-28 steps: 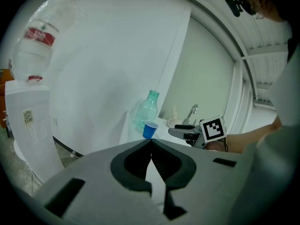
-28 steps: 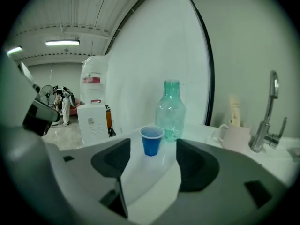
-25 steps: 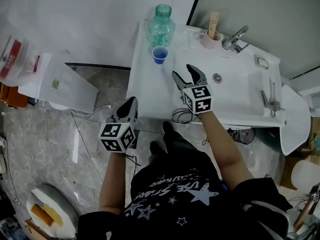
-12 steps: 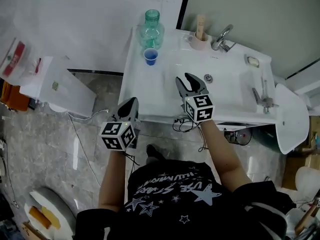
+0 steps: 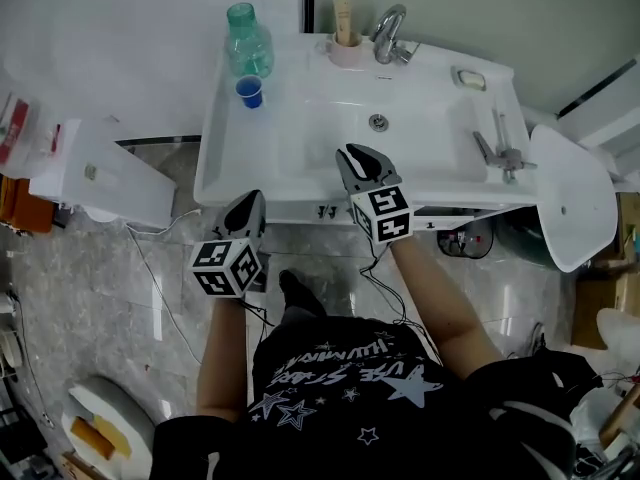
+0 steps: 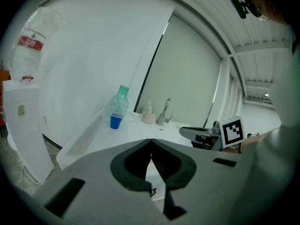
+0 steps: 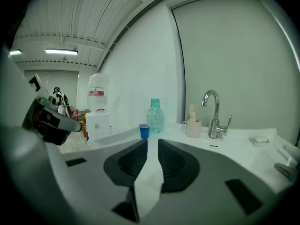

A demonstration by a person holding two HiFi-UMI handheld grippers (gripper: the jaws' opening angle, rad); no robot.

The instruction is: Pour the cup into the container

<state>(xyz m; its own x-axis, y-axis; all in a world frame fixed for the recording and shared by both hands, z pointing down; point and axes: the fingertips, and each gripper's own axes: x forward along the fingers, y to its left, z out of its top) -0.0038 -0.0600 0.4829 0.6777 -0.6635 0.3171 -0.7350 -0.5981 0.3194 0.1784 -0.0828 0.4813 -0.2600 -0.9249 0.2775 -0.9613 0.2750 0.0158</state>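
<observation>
Your blue cup (image 5: 249, 91) stands at the sink's (image 5: 222, 158) far-left corner, touching the green bottle (image 5: 248, 40) — straight ahead of your clenched, empty left gripper (image 5: 254, 203), ahead-left of the right gripper (image 5: 358, 156), whose 2 jaws have just been closing, a slit apart, nothing between.

Right tongs (image 7: 153, 145) just closing, empty — blue cup (image 7: 144, 131) ahead.

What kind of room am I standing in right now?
Most likely a washroom or utility corner: a white washbasin with a chrome tap and a soap dish on its rim, and a water dispenser against the wall beside it.
</observation>
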